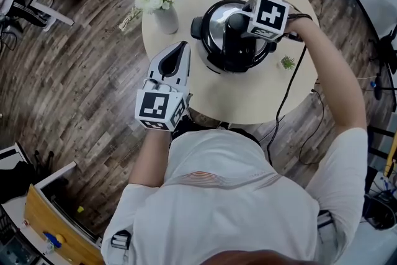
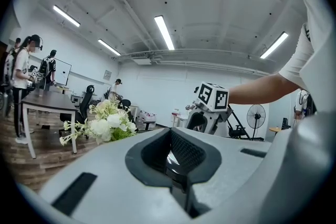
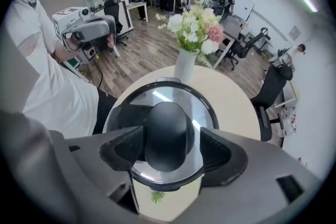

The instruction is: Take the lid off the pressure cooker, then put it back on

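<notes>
Two tools: left tool (image 1: 180, 50) clenched empty; right tool (image 3: 170, 148) released, straddling the black lid knob (image 3: 167, 131).

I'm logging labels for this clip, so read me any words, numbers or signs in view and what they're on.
None can be read.
The marker cubes show only black-and-white squares, no letters.
The cooker lid shows no legible print.

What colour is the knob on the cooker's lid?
Black knob; the right gripper view shows it best.
</notes>
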### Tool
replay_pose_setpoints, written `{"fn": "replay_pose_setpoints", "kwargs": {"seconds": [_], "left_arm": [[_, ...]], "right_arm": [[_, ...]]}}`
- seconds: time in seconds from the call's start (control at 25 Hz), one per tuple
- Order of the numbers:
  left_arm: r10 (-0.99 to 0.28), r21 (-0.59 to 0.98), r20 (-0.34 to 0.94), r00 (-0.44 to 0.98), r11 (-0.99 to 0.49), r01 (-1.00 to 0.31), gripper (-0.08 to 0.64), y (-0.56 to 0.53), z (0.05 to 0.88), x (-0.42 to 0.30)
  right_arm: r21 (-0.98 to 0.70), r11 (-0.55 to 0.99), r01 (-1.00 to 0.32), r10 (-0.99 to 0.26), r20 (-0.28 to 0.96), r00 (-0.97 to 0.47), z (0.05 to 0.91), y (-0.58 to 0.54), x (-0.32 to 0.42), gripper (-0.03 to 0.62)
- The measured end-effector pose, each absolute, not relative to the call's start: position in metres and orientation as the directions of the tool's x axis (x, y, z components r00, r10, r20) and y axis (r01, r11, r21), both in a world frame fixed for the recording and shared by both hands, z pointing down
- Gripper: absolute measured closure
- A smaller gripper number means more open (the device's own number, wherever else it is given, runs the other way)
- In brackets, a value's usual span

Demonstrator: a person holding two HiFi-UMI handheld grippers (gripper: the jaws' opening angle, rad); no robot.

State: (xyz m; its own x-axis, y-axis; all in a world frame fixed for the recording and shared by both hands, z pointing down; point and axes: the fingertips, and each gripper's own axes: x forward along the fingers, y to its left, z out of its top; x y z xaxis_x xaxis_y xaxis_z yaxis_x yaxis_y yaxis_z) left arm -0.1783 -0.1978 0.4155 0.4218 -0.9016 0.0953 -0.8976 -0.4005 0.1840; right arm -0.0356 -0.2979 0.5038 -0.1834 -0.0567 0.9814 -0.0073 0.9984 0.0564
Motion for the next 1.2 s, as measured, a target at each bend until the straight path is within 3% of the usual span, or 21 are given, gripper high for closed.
{"fn": "replay_pose_setpoints", "kwargs": {"seconds": [0.12, 0.24, 0.44, 0.68, 0.84, 0.96, 1.2], "left_arm": [[-0.904, 0.18, 0.083, 0.42, -0.401, -0.898, 0.555, -0.2, 0.408, -0.174], [-0.9, 0.164, 0.071, 0.43, -0.414, -0.895, 0.555, -0.202, 0.4, -0.167], [-0.889, 0.133, 0.048, 0.455, -0.445, -0.885, 0.555, -0.205, 0.377, -0.148], [-0.872, 0.085, 0.03, 0.489, -0.485, -0.87, 0.555, -0.208, 0.352, -0.116], [-0.862, 0.042, 0.007, 0.507, -0.507, -0.861, 0.555, -0.21, 0.329, -0.097], [-0.855, 0.028, -0.003, 0.519, -0.519, -0.854, 0.555, -0.207, 0.32, -0.08], [-0.84, 0.0, 0.0, 0.542, -0.542, -0.84, 0.555, -0.201, 0.314, -0.056]], "right_arm": [[0.164, 0.981, -0.107, -0.193, 0.898, -0.395, 0.459, -0.306, -0.039, 0.278], [0.229, 0.938, -0.261, -0.343, 0.735, -0.585, 0.41, -0.306, -0.033, 0.279], [0.24, 0.837, -0.491, -0.543, 0.465, -0.699, 0.351, -0.291, -0.003, 0.301], [0.174, 0.69, -0.702, -0.724, 0.144, -0.675, 0.293, -0.251, 0.037, 0.406], [0.056, 0.592, -0.804, -0.805, 0.003, -0.593, 0.282, -0.224, 0.071, 0.487], [-0.033, 0.526, -0.85, -0.85, -0.043, -0.524, 0.288, -0.212, 0.101, 0.589], [-0.106, 0.48, -0.871, -0.877, -0.034, -0.479, 0.299, -0.2, 0.134, 0.592]]}}
